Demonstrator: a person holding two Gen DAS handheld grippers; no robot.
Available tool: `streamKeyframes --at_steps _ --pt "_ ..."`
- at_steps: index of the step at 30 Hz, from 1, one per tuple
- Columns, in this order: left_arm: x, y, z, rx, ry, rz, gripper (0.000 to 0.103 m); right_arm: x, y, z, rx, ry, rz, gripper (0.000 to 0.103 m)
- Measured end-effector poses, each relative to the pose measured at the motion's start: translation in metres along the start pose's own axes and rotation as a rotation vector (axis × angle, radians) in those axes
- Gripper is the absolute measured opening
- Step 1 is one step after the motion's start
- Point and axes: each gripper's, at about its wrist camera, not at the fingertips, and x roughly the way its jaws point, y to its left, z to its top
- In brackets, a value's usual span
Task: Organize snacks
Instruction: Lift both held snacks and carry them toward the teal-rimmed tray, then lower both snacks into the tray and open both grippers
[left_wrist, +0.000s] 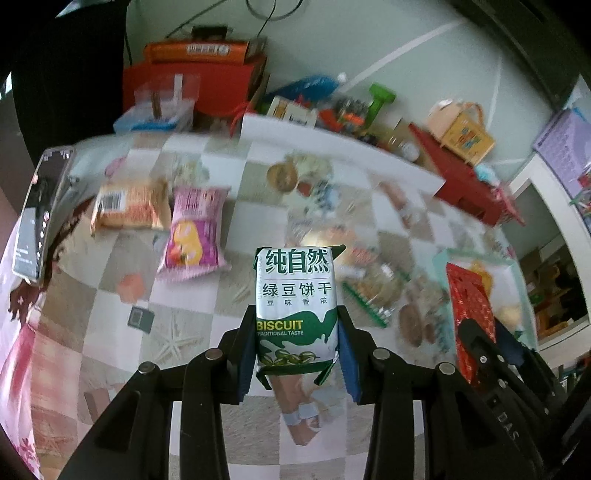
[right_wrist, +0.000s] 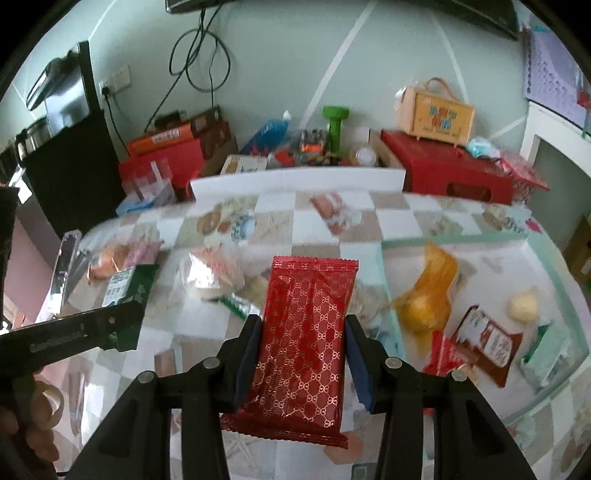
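A pale green wall (right_wrist: 280, 55) closes off the far side, crossed by slanting white stripes. A black cable (right_wrist: 199, 51) loops down it beside a wall socket (right_wrist: 116, 79). To the left stands a dark cabinet (right_wrist: 70, 173). The table wears a checked cloth (right_wrist: 317, 218) in white and beige squares printed with small pictures. Behind it sit a red stool (right_wrist: 450, 166), bearing a tan box with a handle (right_wrist: 436, 110), and a red box (left_wrist: 221, 88) topped by an orange carton (left_wrist: 199, 51). A white doorframe (right_wrist: 535, 147) rises at the right. Daylight falls soft and even.
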Motion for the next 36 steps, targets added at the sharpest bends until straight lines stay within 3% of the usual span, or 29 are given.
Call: streamKeyframes --at_steps 5,16,36 --pt "-0.013 -0.006 0.006 0.009 -0.046 -0.024 0.041 -0.008 -0.006 0.008 0.019 -0.029 0.000 0.048" --pt "-0.010 -0.034 0.005 0.071 -0.046 -0.005 0.041 -0.013 -0.050 0.024 0.119 -0.070 -0.047 0.048" --pt "0.031 -0.200 0.013 0.347 0.044 -0.130 0.041 -0.033 -0.217 0.022 0.389 -0.117 -0.343 0.048"
